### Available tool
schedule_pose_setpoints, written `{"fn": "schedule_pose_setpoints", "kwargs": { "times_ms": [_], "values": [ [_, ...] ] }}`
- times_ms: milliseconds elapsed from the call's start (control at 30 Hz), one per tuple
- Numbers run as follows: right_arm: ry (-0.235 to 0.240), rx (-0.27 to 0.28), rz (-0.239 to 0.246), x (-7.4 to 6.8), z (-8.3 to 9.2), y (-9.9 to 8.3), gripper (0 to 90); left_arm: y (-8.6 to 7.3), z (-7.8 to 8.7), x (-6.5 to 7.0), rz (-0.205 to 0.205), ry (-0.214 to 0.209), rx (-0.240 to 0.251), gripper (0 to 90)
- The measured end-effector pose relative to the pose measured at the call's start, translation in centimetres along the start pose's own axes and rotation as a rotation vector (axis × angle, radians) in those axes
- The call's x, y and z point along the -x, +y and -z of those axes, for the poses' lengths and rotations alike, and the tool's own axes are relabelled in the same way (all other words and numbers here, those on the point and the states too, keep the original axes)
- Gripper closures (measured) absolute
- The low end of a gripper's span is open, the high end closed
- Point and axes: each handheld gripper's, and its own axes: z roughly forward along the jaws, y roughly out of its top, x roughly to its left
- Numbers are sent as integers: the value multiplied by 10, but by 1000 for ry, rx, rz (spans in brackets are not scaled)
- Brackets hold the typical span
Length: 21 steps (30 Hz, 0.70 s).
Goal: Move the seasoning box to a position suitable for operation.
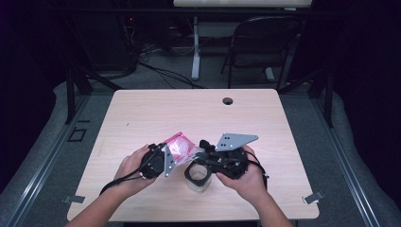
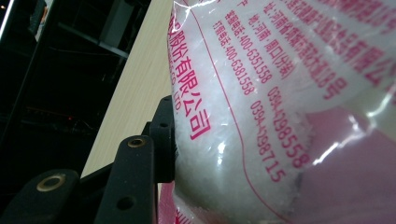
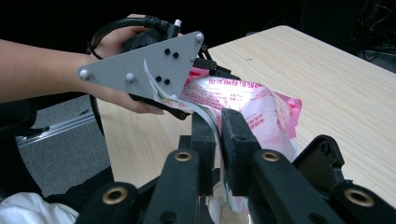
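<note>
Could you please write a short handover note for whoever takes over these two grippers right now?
Left gripper: shut on the body of the pink-printed bag of white granules, holding it above the table.
Right gripper: shut on the bag's edge, the plastic pinched between its jaws.
Clear jar: on the table's near side, below the bag, beside the right hand.
Done: the bag is gripped at two points over the jar.
Left: probably open the bag and pour; whether it is already torn is not clear.

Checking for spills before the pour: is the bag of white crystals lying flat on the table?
No: the bag is held up off the table between the left gripper and right gripper.
</note>
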Motion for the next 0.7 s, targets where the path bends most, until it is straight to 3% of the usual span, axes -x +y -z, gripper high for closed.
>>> {"fn": "schedule_pose_setpoints", "kwargs": {
  "times_ms": [700],
  "values": [
    [27, 7, -94, 5, -2, -3, 900, -1, 1, 0, -16, 54, 19, 603]
  ]
}}
